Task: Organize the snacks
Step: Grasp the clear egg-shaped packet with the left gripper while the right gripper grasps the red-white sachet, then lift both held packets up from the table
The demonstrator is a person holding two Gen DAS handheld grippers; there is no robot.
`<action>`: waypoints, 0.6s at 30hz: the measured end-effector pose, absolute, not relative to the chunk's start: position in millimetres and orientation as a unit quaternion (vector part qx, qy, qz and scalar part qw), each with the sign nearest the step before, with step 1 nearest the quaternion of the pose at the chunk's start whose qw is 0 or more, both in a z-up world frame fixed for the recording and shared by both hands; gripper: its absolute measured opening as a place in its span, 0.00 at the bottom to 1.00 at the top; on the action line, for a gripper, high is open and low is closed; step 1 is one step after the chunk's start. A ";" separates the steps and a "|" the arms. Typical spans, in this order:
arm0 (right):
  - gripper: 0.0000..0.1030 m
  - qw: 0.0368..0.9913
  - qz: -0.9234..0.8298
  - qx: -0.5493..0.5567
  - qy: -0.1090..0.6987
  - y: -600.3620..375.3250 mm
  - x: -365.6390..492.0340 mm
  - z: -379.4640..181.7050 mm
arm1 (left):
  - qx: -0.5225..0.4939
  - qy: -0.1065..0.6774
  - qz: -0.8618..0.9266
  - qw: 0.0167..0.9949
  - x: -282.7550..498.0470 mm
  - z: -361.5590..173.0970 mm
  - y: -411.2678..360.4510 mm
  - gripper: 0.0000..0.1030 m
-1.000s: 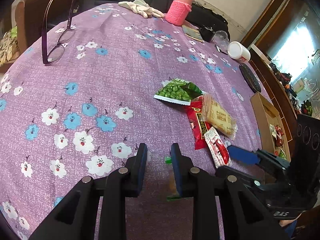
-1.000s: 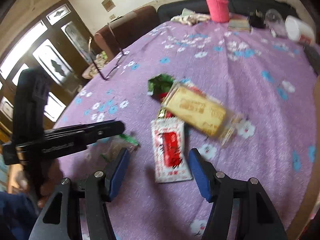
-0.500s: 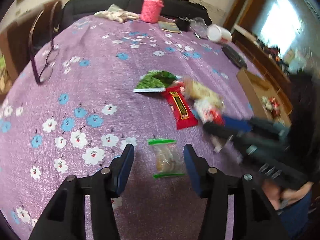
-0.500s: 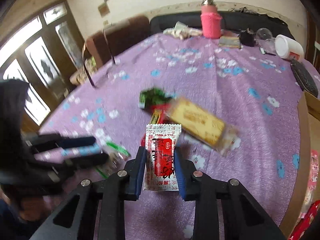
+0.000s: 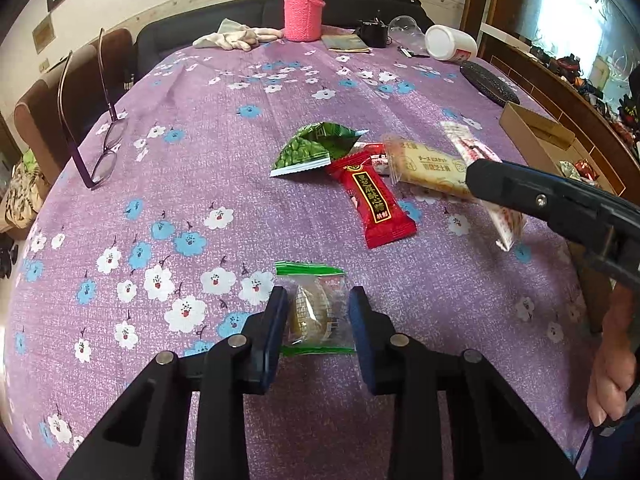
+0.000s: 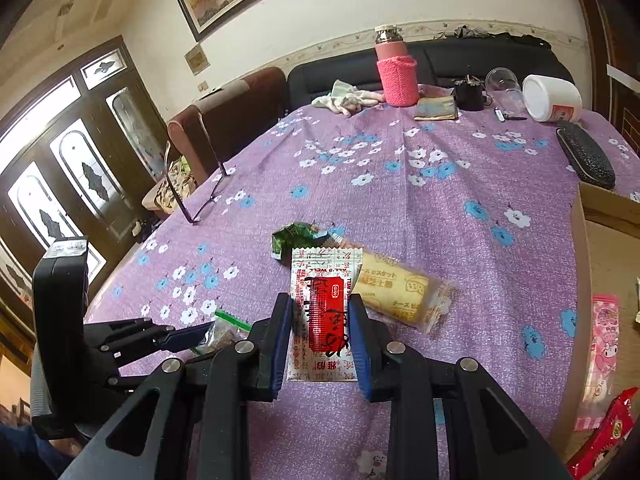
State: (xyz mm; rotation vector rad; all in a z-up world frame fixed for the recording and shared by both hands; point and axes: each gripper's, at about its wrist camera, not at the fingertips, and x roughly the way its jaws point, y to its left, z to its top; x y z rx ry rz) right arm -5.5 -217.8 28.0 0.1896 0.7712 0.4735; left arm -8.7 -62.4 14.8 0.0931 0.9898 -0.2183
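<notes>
My right gripper [image 6: 319,322] is shut on a white and red snack packet [image 6: 324,312] and holds it above the purple floral tablecloth [image 6: 460,184]; the packet also shows in the left wrist view [image 5: 482,178]. My left gripper [image 5: 318,314] is open, its fingers on either side of a clear cookie packet with green ends [image 5: 316,308] lying on the cloth. A green pea bag [image 5: 316,150], a red packet [image 5: 372,200] and a long biscuit packet [image 5: 426,168] lie in a cluster mid-table.
A cardboard box [image 5: 560,148] with snacks inside sits at the table's right edge. Glasses [image 5: 98,120] stand at the left. A pink bottle [image 5: 303,4], gloves [image 5: 236,38], a white jar [image 5: 450,42] and a black case [image 5: 490,82] line the far side.
My right gripper closed on the white and red packet and lifted it off the cloth. My left gripper opened, releasing the cookie packet onto the cloth, and pulled back slightly.
</notes>
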 end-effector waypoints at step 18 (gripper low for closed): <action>0.29 0.909 0.152 0.186 0.341 -275.0 -4.4 38.8 | -0.011 0.434 -0.160 0.886 14.8 90.0 -102.5 0.25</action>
